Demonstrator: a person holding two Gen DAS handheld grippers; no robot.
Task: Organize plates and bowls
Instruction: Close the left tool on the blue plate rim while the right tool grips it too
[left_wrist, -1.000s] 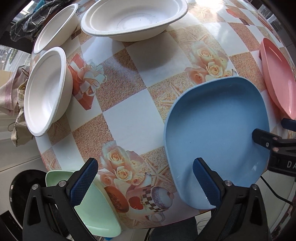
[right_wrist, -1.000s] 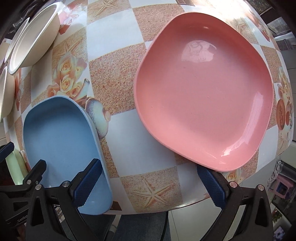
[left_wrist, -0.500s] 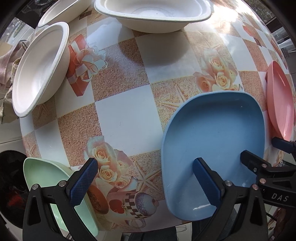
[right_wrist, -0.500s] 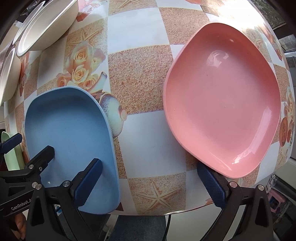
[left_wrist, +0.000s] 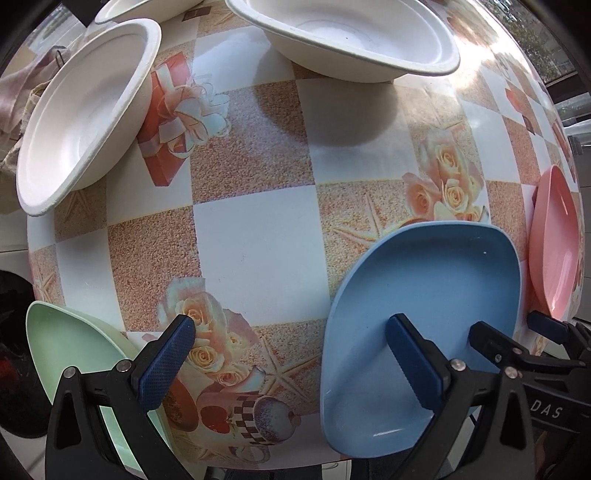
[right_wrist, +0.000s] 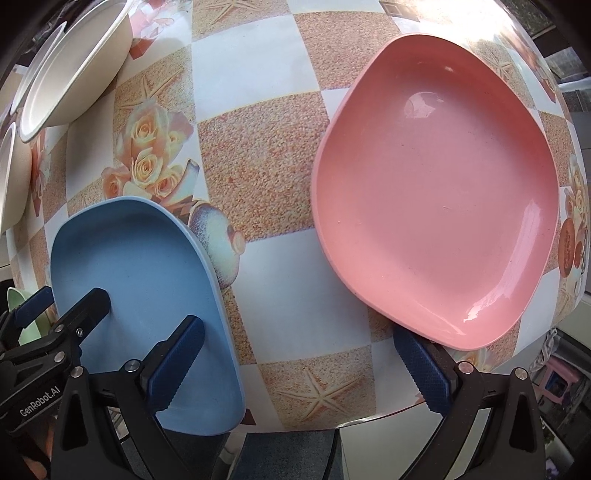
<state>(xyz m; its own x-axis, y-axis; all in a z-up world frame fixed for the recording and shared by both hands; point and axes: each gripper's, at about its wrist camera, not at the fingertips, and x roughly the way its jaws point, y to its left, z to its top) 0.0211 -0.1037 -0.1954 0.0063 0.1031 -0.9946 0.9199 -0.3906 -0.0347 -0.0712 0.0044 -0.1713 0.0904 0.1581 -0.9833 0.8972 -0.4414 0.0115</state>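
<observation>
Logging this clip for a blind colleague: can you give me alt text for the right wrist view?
An open right gripper hovers at the near edge of a table covered in a checkered rose-and-starfish print, between a blue plate on its left and a pink plate on its right. The left gripper reaches over the blue plate's near-left part, and white bowls sit at the far left.

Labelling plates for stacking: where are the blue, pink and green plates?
Blue plate (left_wrist: 436, 295): left wrist view, inner floor.
Pink plate (right_wrist: 436, 192): right wrist view, centre of floor.
Green plate (left_wrist: 70, 343): left wrist view, inner surface.

Blue plate (left_wrist: 436, 295) beside pink plate (left_wrist: 556, 243)
</observation>
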